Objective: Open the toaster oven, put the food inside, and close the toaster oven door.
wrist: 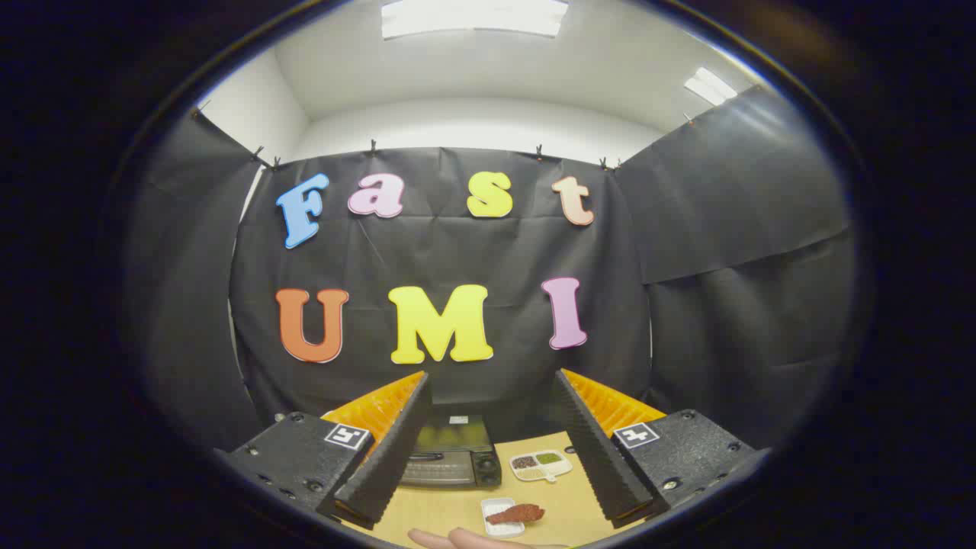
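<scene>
The gripper (pixel 488 457) is hanging high above a pale wooden table (pixel 450 515), its two ridged, wedge-shaped fingers standing wide apart and holding nothing. At the near edge of the table, part of a person's hand (pixel 457 540) is resting beside a small white rectangular dish (pixel 497 517) carrying the food (pixel 516 513), a reddish-brown, rough-looking strip lying partly over the dish's right rim. Farther off and to the left, the toaster oven (pixel 451 461) is sitting with its dark glass door shut, knobs on its right side. A white divided tray (pixel 540 464) of dark and green fillings is lying just right of the oven. The door appears not yet opened, so the whole task looks to be ahead. The risk: the strip is overhanging its dish, and a careless pinch could tip the light dish or drag the food off; the smooth door handle could also slip from between the fingers.
</scene>
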`<state>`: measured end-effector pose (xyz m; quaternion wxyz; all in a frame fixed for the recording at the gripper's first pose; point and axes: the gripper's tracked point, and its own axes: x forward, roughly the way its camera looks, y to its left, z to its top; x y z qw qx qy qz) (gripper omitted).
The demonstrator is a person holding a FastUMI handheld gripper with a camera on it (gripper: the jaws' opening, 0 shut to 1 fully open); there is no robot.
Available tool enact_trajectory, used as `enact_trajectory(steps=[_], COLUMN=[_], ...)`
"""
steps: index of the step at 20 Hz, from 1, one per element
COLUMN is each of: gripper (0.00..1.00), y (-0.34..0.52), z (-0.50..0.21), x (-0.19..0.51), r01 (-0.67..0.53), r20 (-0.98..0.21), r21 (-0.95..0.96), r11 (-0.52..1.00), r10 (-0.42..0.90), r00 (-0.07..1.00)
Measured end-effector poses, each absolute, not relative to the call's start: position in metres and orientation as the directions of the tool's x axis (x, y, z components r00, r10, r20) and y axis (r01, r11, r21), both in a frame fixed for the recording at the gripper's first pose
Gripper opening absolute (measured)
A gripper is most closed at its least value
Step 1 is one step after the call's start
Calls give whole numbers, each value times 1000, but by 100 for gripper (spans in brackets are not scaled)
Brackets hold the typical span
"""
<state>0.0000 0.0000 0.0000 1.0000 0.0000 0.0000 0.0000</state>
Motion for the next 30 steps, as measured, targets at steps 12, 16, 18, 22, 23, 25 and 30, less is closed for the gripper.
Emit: enact_trajectory(steps=[12, 16, 18, 22, 23, 25, 30], gripper=[100, 100, 100, 100, 100, 100, 100], y=[15, 19, 23, 45, 50, 68, 102], z=[-33, -52, -62, -96, -110, -138, -202], x=[15, 30, 41, 73, 82, 100, 150], r01=[1, 8, 4, -39, -46, -75, -122], r20=[-37, -58, -66, -112, -136, -194, -307], r21=[-29, -27, -28, -27, -26, -30, -42], r11=[1000, 1000, 1000, 999, 999, 997, 992], r10=[-2, -10, -6, 36, 42, 68, 104], r00=[999, 998, 998, 993, 990, 979, 946])
